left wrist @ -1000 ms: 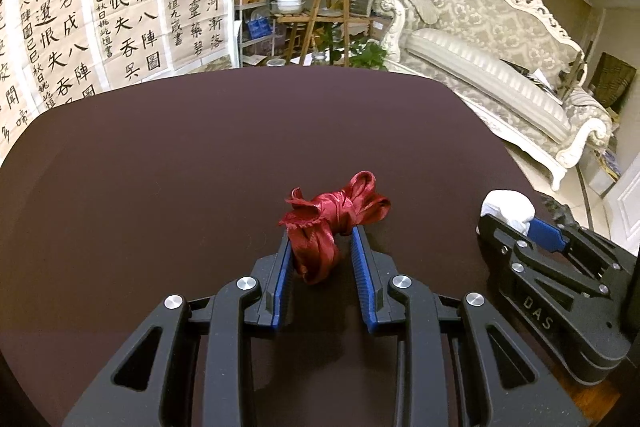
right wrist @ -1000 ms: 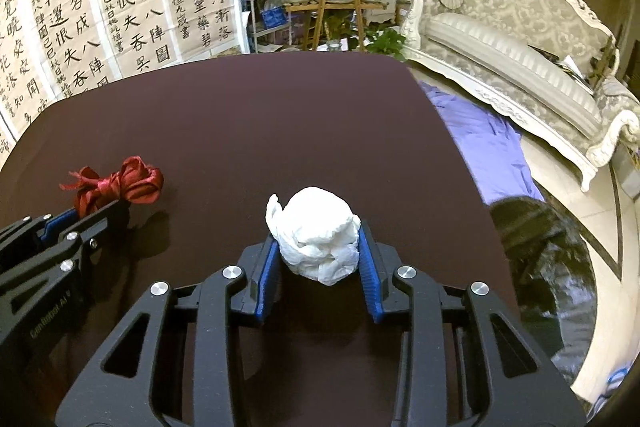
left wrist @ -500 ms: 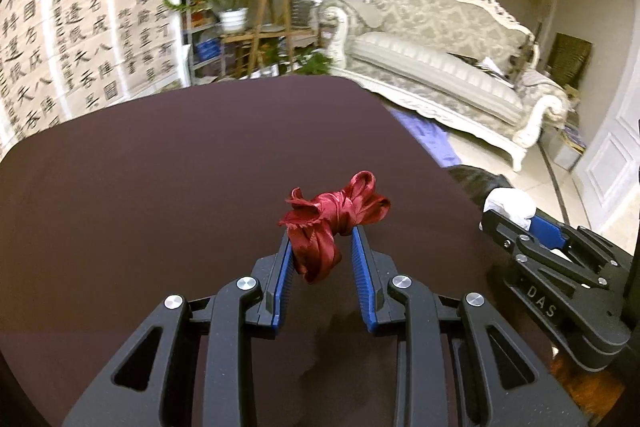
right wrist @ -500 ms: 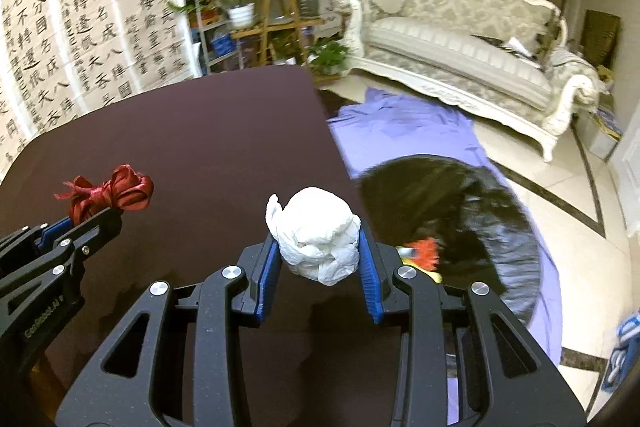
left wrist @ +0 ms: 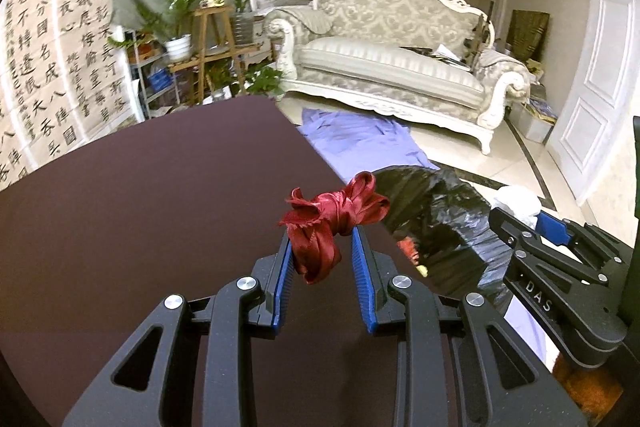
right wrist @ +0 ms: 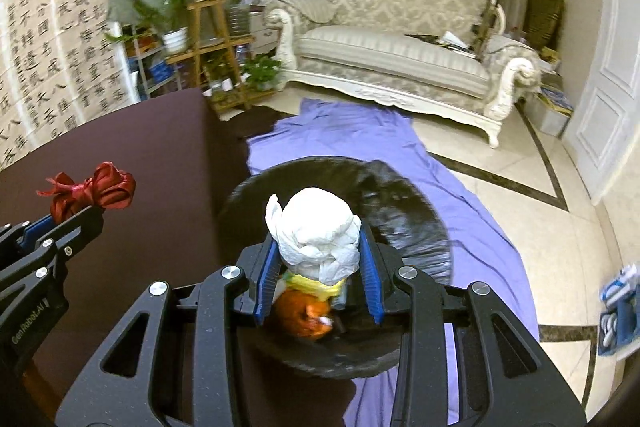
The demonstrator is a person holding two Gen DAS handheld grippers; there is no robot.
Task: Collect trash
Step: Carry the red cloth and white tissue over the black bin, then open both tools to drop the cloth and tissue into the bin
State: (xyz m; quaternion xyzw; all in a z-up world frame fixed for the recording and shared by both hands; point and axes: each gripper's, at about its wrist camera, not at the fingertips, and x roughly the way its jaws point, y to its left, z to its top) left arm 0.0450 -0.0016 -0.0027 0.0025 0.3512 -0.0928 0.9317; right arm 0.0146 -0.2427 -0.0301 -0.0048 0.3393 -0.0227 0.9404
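Two grippers are seen beside a dark brown table (left wrist: 140,207): the left gripper (left wrist: 322,253) is clamped on a red ribbon (left wrist: 334,215) over the table's edge, the right gripper (right wrist: 318,259) on a white paper wad (right wrist: 316,231) above the black trash bag (right wrist: 400,211). The bag lies on a purple cloth (right wrist: 472,227) before an ornate sofa (left wrist: 396,55); its orange and yellow contents are partly hidden.

Both grippers hanging at the table's right edge, bin bag waiting below

The left gripper (left wrist: 323,251) is hovering over the dark brown table (left wrist: 140,207), pinching the crumpled red satin ribbon (left wrist: 332,219) between its fingers; off the table's right edge the open black plastic trash bag (right wrist: 392,203) is sitting on the purple cloth sheet (right wrist: 472,227) on the floor. The right gripper (right wrist: 318,267), to the left one's right, is gripping the white crumpled paper wad (right wrist: 316,235) directly above the bag, where orange and yellow scraps (right wrist: 304,311) are lying inside. The ornate white upholstered sofa (left wrist: 400,67) is standing behind.
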